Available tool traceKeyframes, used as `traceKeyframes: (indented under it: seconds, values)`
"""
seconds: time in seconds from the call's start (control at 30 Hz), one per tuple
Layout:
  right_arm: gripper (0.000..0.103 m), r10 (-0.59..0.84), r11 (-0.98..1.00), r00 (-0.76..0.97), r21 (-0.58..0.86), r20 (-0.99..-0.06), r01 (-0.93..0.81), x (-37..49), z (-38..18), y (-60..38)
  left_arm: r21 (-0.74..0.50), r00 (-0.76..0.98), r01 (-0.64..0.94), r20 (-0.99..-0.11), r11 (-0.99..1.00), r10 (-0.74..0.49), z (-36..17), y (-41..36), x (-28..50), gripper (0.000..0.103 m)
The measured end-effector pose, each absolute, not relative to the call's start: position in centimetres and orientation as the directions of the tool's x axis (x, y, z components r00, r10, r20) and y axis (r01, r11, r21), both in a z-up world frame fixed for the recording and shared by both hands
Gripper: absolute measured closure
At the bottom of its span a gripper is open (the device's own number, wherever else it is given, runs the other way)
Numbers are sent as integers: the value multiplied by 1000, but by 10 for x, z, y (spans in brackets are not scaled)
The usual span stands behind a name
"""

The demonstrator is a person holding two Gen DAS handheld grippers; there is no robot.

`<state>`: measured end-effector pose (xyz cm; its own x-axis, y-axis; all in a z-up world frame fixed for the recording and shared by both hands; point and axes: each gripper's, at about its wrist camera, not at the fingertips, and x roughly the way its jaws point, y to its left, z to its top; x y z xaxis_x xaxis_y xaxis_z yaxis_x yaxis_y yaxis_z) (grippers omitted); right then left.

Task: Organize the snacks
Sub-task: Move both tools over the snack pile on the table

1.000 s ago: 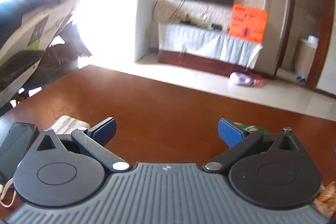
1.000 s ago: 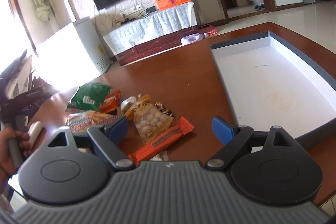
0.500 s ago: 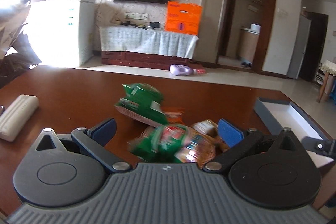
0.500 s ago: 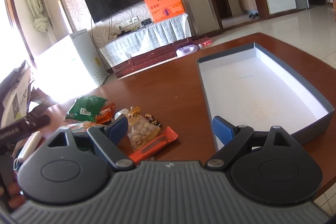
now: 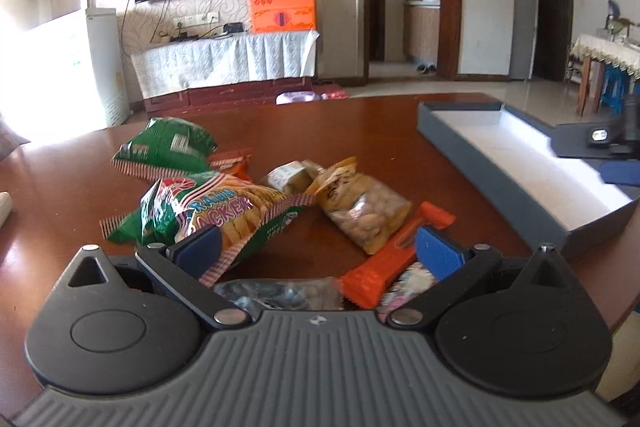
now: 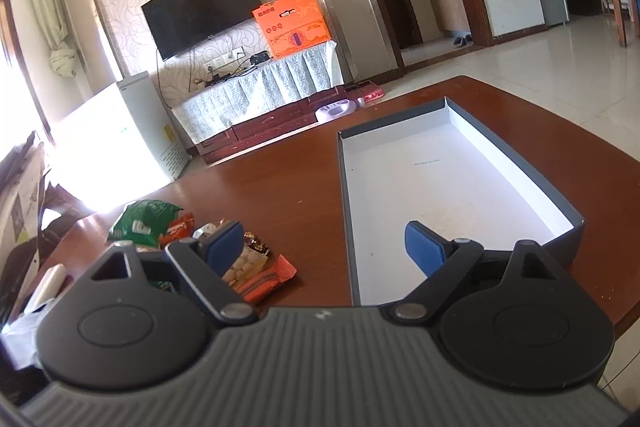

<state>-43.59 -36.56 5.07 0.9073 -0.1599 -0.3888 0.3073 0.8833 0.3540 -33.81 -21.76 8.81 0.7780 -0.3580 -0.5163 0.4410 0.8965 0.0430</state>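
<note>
**Left gripper swung to the snack pile, both grippers empty**

Since the earlier frames the left gripper (image 5: pixel 318 247) turned right, away from the window side, and came over the snack pile; the right gripper (image 6: pixel 324 247) moved toward the box, so the box sat more central in its view.

Left gripper fingers were spread wide w/ nothing between the blue pads (image 5: pixel 438 253). Below and in front of them lay the snacks on the brown table (image 5: pixel 360 131): a prawn cracker bag (image 5: pixel 216 209) at left, a green bag (image 5: pixel 168 147) behind it, a clear bag of nuts (image 5: pixel 366 211) in the middle, an orange bar (image 5: pixel 394 253) running toward the right pad. A clear wrapped pack (image 5: pixel 280 293) lay close under the gripper, partly hidden, so I cannot tell what is inside.

Right gripper fingers were also spread and held nothing. Its right pad (image 6: pixel 424 251) was over the near end of the grey box (image 6: pixel 346 211), which was open w/ a white inside. The box stood on the table to the right of the snacks, apart from them. In the right view the pile was at left, w/ the green bag (image 6: pixel 144 217) and the orange bar (image 6: pixel 266 281) seen.
</note>
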Motion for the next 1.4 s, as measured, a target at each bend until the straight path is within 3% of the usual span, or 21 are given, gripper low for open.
traceKeyframes:
  seconds: [0.33,0.5,0.53,0.63,0.67,0.77,0.83,1.03,1.17,1.4]
  values:
    - [14,-150,930,902,253,-405,268,-429,50,-346,6,827,218,-532,976,-181,82,-177,-275,0]
    - [14,-161,948,904,193,-396,254,-427,50,-333,-25,837,161,-527,987,-150,75,-160,-261,0]
    - [14,-187,953,918,161,-349,255,-433,55,-326,-36,838,159,-524,987,-154,75,-158,-260,0]
    - [12,-235,972,969,-1,-70,236,-467,67,-295,-38,846,166,-508,985,-162,77,-149,-260,0]
    - [0,-236,969,971,-80,-31,233,-470,65,-285,-29,849,173,-502,985,-164,77,-147,-261,0]
    - [0,-216,961,966,-204,-143,185,-453,56,-269,3,856,198,-488,980,-171,74,-142,-264,0]
    - [0,-199,961,968,-227,-155,161,-452,56,-264,3,857,213,-481,977,-185,68,-139,-269,0]
    - [0,-145,982,967,-151,-209,115,-450,60,-271,11,859,242,-467,970,-209,65,-128,-281,0]
    - [0,-112,988,974,-123,-196,89,-457,62,-273,8,862,244,-459,970,-213,61,-131,-292,0]
    - [0,51,998,958,35,-283,-43,-458,53,-277,18,844,297,-473,955,-254,46,-135,-327,0]
